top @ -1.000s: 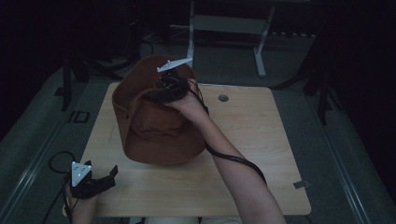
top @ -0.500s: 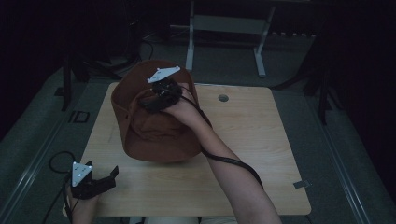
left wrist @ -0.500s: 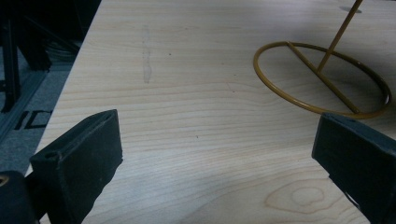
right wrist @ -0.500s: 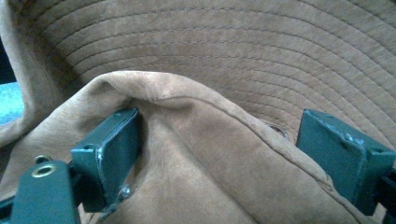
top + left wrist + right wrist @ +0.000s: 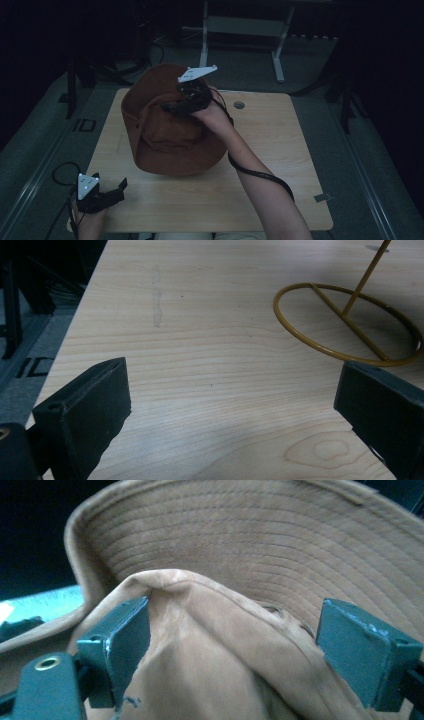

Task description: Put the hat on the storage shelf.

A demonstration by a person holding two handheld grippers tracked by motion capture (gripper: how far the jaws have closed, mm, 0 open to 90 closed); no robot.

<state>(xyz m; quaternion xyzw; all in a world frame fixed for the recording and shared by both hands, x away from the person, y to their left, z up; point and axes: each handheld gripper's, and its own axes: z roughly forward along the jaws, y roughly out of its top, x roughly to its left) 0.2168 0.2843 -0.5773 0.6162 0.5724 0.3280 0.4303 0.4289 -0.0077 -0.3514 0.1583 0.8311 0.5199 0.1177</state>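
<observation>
On the table's far left we have the hat (image 5: 172, 135) draped over its stand (image 5: 350, 325), our right gripper (image 5: 172, 106) just opened around a crown fold, left gripper (image 5: 121, 184) open and idle; only withdrawing seems left.

Dim room, grey floor (image 5: 45, 150), light wooden table (image 5: 280, 150), white frame (image 5: 240, 25) behind.

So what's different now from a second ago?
The right tool has just opened its jaws over the hat, whose crown lies loose between them, no longer pinched, and it has shifted slightly above the hat. The hat stays on its stand. The left tool stays open at the table edge.
</observation>
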